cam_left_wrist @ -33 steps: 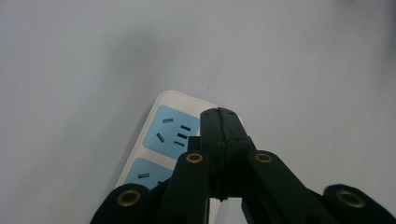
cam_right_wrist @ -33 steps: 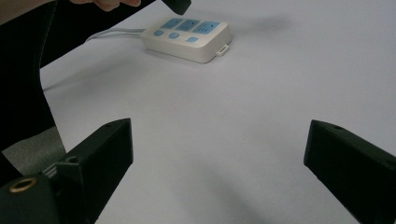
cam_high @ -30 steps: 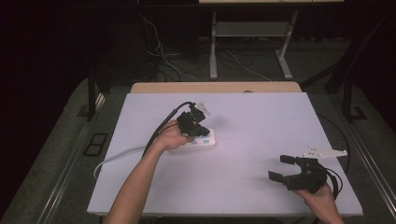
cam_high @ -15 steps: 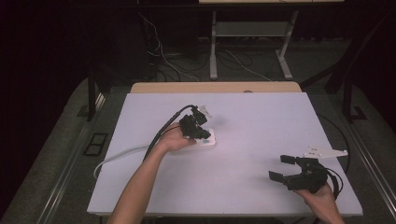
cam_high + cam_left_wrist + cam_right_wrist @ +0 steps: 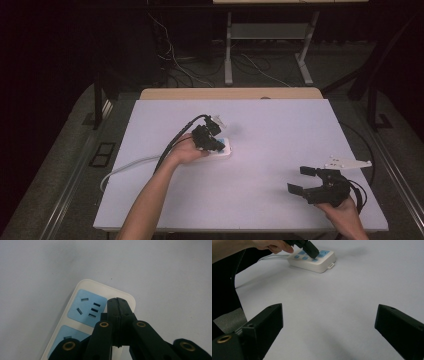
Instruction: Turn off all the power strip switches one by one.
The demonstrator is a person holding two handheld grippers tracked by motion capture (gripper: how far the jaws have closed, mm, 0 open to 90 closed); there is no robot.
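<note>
Item: white power strip (image 5: 220, 148), mid-worktop (image 5: 280, 130), left of centre. Left gripper (image 5: 119, 305) clenched, tips pressing its top face beside a blue socket (image 5: 87, 308); advise a straight-down, steady push. Right gripper (image 5: 305, 180) released, idle near the front-right corner.

A power strip (image 5: 222, 148) lay on the table (image 5: 280, 125), left of centre. The left gripper (image 5: 214, 141) stood on it; the right gripper (image 5: 303, 179) sat near right, well apart.

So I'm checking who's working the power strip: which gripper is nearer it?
Left. The left gripper, jaws closed, is right over the power strip; the right gripper sits open near the table's front right corner.
</note>
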